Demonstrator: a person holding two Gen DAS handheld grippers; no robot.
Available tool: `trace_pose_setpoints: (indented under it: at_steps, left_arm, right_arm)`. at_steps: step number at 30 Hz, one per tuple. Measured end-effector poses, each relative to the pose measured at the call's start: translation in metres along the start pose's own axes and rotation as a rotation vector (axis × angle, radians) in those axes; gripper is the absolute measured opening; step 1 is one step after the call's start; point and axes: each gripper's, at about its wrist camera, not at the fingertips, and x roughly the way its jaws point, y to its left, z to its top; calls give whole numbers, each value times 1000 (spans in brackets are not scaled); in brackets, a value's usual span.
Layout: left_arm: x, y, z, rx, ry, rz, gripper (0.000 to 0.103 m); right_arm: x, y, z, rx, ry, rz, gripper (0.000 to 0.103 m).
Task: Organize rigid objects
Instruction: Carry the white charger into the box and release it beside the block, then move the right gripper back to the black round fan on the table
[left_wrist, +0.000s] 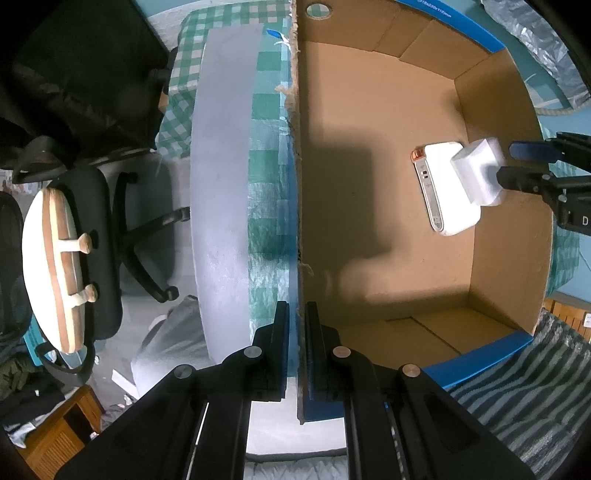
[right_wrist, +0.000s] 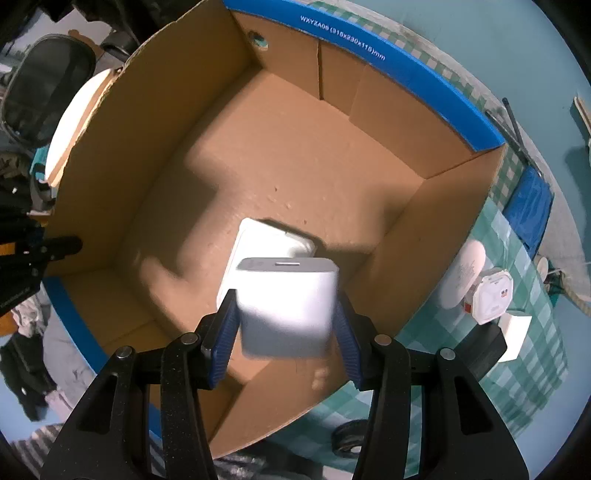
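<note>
An open cardboard box (left_wrist: 502, 221) with blue rims (right_wrist: 388, 62) stands on a checked cloth. A flat white power bank (left_wrist: 441, 192) lies on its floor; it also shows in the right wrist view (right_wrist: 258, 236). My right gripper (right_wrist: 286, 317) is shut on a white charger block (right_wrist: 288, 299) and holds it inside the box just above the power bank; the block also shows in the left wrist view (left_wrist: 478, 173) with the right gripper (left_wrist: 517, 166). My left gripper (left_wrist: 297, 332) is shut on the box's near wall (left_wrist: 300, 184).
In the right wrist view a round white disc (right_wrist: 461, 277), a white plug adapter (right_wrist: 491, 295), a small white box (right_wrist: 515, 334) and a blue pouch (right_wrist: 528, 206) lie on the green checked cloth (right_wrist: 524, 369) right of the box. An office chair (left_wrist: 92, 240) stands left.
</note>
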Motion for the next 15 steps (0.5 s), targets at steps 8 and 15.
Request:
trace_pose_setpoints:
  at_steps: [8, 15]
  left_arm:
    - [-1, 3, 0, 6, -1, -4, 8]
    - [-1, 3, 0, 12, 0, 3, 8]
  right_arm:
    - [-3, -2, 0, 7, -12, 10, 49]
    - [-23, -1, -8, 20, -62, 19, 58]
